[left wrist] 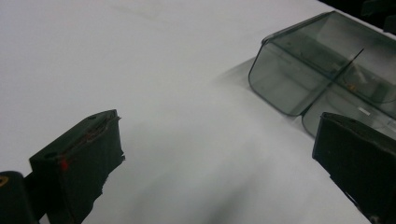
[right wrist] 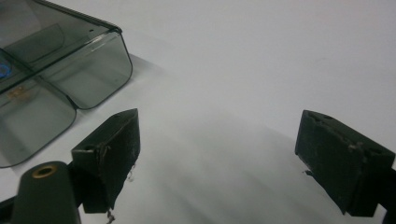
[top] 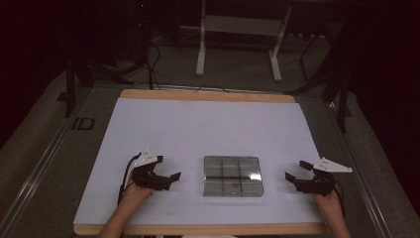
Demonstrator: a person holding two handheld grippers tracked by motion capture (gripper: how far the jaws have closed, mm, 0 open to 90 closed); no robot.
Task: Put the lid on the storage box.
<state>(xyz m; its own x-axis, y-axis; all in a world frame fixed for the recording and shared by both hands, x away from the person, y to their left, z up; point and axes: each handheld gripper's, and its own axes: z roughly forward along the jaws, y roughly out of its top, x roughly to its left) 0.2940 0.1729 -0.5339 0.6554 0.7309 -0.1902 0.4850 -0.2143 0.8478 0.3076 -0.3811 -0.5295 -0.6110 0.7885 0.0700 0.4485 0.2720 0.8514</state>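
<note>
White table [top: 208, 124] bare around clear box [top: 232, 176]; hand-held grippers flank, apart.

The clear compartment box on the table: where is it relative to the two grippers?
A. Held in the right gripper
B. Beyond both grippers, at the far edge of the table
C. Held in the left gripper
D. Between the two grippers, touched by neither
D: in the high view the clear compartment box lies on the white table between the left gripper and the right gripper, both open and apart from it.
</note>
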